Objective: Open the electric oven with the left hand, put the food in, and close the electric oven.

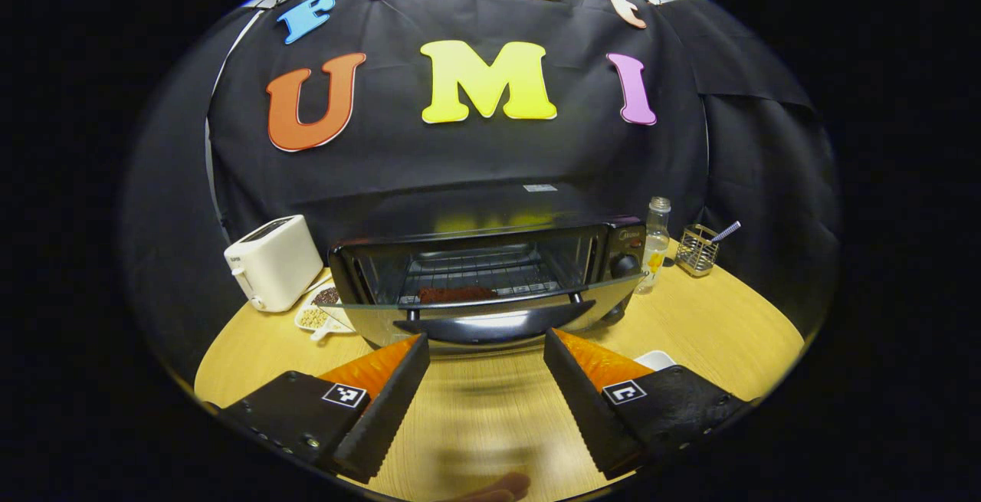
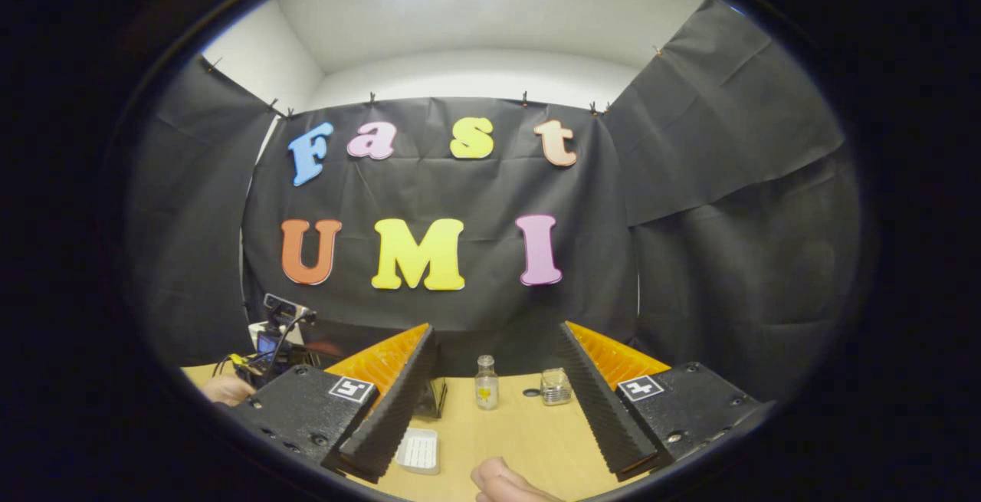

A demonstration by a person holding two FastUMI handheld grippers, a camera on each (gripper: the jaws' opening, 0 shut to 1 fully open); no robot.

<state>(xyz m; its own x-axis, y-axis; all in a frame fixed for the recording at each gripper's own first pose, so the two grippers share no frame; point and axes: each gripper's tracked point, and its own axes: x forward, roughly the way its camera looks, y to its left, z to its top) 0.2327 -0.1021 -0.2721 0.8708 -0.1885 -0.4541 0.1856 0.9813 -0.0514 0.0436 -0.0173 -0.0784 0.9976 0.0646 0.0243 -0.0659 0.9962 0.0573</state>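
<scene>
Left gripper view: electric oven (image 1: pixel 490 280) sits at the back of the wooden table (image 1: pixel 490 410), door (image 1: pixel 475 299) dropped part way, glass nearly level, handle (image 1: pixel 494 320) facing the camera. A dark brown piece of food (image 1: pixel 456 294) lies on the rack inside the oven, just behind the door's edge. The left gripper (image 1: pixel 487 379) hovers just in front of the oven handle, jaws wide, nothing between them, not touching the handle. A white toaster (image 1: pixel 273 262) stands left of the oven, and a small white dish of snacks (image 1: pixel 322 310) lies between toaster and oven. A clear bottle (image 1: pixel 656 244) stands right of the oven, with a wire holder (image 1: pixel 697 249) beyond it. A white tray edge (image 1: pixel 655 360) shows near the oven's front right.

Right gripper view: the right gripper (image 2: pixel 494 402) is raised, jaws wide, empty, pointing at the booth wall. Below it are the bottle (image 2: pixel 484 382), a small glass jar (image 2: pixel 556 385) and a white ridged tray (image 2: pixel 419 450) on the table. The other gripper's rig (image 2: pixel 268 349) with a hand (image 2: pixel 226 389) is at the far left.

Judgement: food looks already in, so the closing step is in hand. Next the left gripper needs to get under or against the handle and swing the door up until it is shut.
</scene>
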